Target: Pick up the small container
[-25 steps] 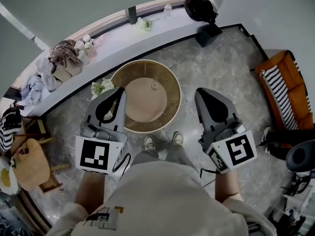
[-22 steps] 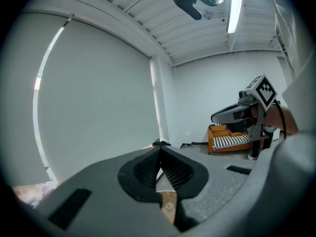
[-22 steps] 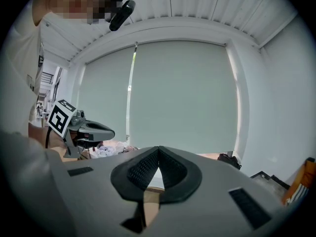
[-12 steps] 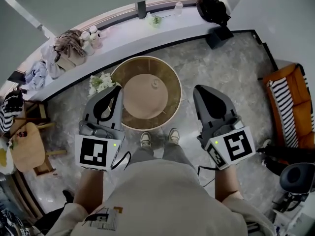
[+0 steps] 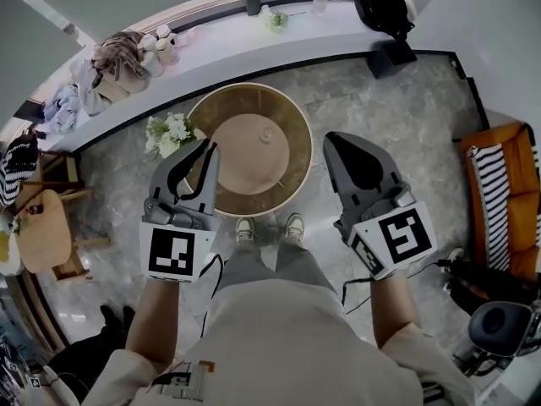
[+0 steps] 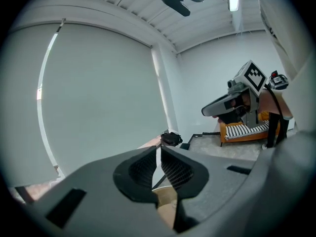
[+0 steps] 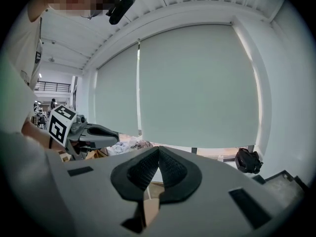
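The small container (image 5: 265, 135) is a little clear piece standing on the round tan table (image 5: 237, 172), just beyond its middle. In the head view my left gripper (image 5: 208, 145) hangs over the table's left rim, raised and shut with nothing in it. My right gripper (image 5: 331, 139) is held to the right of the table, beyond its rim, also shut and empty. Both stand apart from the container. In the left gripper view the jaws (image 6: 159, 148) meet at the tips, with the tan table (image 6: 165, 199) below. The right gripper view shows its jaws (image 7: 158, 149) likewise pressed together.
A curved white ledge (image 5: 254, 53) behind the table carries clothes (image 5: 118, 57), cups, a bottle and a black bag (image 5: 382, 7). White flowers (image 5: 169, 131) stand left of the table. An orange striped sofa (image 5: 507, 193) is at the right, a wooden stool (image 5: 46, 239) at the left.
The person has stepped slightly toward the table, so the table and ledge sit lower in the head view. Both grippers stay shut and keep their places beside the table.
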`<state>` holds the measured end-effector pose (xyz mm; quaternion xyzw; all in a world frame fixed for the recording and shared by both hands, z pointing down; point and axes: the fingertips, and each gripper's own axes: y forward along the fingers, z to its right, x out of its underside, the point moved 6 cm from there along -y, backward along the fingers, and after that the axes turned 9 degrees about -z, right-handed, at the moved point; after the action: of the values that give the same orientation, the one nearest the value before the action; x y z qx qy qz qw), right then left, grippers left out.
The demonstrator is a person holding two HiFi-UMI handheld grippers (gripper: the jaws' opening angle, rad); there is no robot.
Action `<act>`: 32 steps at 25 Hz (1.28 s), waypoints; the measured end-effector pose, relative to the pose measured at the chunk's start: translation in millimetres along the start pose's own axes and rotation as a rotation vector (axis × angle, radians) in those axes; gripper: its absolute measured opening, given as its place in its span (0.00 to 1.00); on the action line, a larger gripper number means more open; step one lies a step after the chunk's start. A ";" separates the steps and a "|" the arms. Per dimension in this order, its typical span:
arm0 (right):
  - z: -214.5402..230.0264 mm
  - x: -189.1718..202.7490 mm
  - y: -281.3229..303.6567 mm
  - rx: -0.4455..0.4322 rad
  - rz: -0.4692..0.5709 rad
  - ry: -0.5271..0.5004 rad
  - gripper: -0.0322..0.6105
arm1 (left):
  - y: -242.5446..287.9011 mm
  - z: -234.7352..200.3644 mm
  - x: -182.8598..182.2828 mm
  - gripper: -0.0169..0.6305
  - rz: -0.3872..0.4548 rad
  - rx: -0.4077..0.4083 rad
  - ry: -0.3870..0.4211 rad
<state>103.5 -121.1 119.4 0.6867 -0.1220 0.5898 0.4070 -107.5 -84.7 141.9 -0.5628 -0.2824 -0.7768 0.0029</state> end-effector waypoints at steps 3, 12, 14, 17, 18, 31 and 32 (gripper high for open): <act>4.8 6.2 18.9 -0.011 -0.012 -0.005 0.06 | 22.3 -1.3 8.9 0.14 -0.002 0.025 0.015; 20.6 44.4 85.6 -0.022 -0.057 0.003 0.06 | 108.0 4.3 44.2 0.43 0.040 0.173 0.196; 23.5 58.6 102.3 -0.031 -0.066 0.025 0.06 | 126.7 9.6 59.6 0.47 0.055 0.226 0.213; 31.1 78.7 125.7 -0.033 -0.083 0.042 0.06 | 152.0 12.6 81.7 0.49 0.059 0.257 0.218; 34.8 85.1 132.8 -0.031 -0.091 0.048 0.06 | 160.7 12.8 88.3 0.49 0.060 0.265 0.210; 69.8 179.7 213.3 0.000 -0.128 0.107 0.06 | 268.7 33.8 195.2 0.51 0.123 0.443 0.177; 72.3 187.6 218.8 -0.001 -0.131 0.108 0.06 | 277.5 38.5 205.5 0.51 0.119 0.452 0.185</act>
<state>64.6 -253.0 382.7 0.6603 -0.0550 0.5981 0.4509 -59.8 -236.6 450.8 -0.4899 -0.4141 -0.7405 0.2002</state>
